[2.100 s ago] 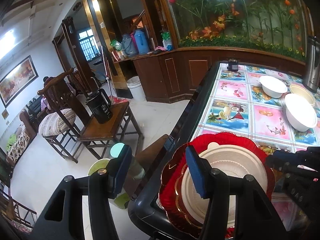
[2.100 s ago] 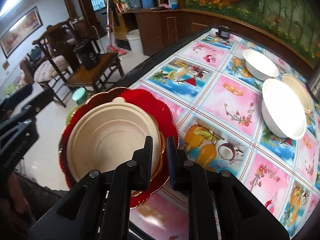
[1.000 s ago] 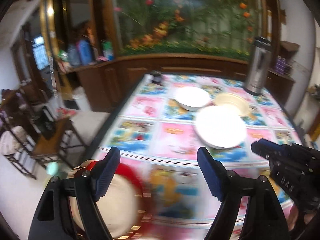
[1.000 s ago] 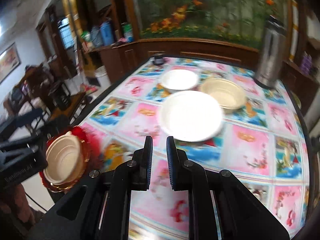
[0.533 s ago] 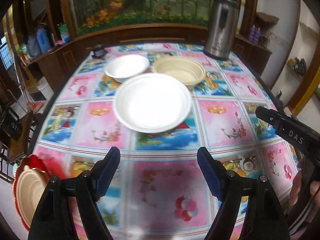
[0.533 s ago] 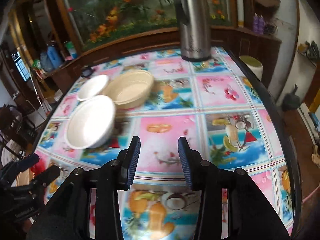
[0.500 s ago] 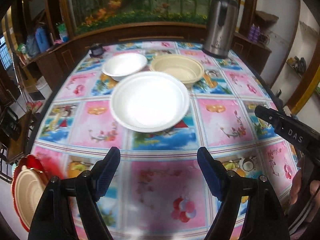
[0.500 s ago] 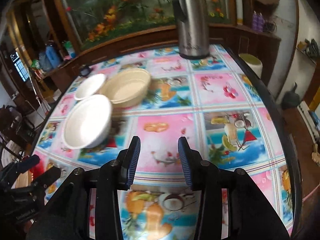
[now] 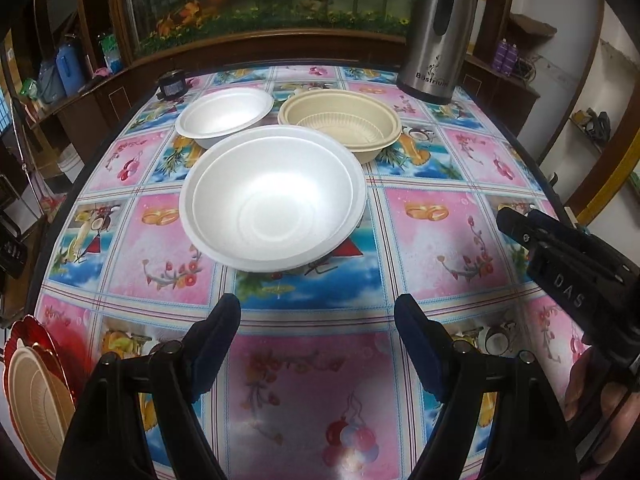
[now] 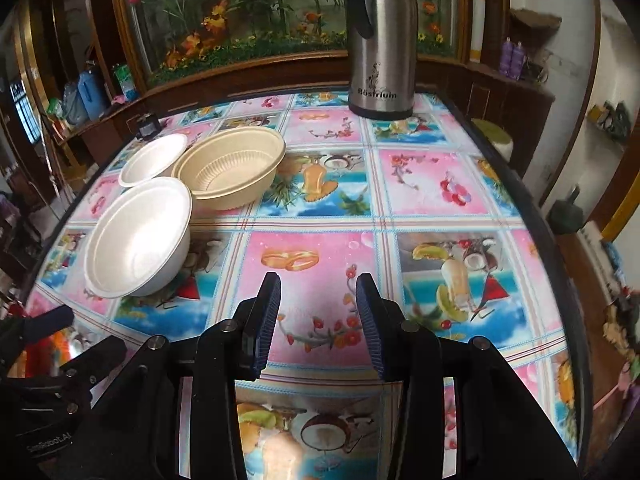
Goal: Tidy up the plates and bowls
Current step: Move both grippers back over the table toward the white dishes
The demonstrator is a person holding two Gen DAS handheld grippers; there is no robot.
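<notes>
tongs nearest: left tongs [image 9: 316, 336] spread wide, holding nothing; right tongs [image 10: 317, 316] apart, holding nothing. bench [image 9: 432, 232] under fruit-and-flower oilcloth. red plate [image 9: 16, 344] with beige plate [image 9: 36, 404] stacked on it at near left bench edge, cut off by frame. large white bowl [image 9: 272, 200] mid-bench; behind it small white bowl [image 9: 224, 114] and beige bowl [image 9: 340, 120], rims close. steel flask [image 10: 382, 40] at far edge. small dark jar [image 9: 173, 84] far left, hard to make out. beyond: wood panelling, flower mural.
</notes>
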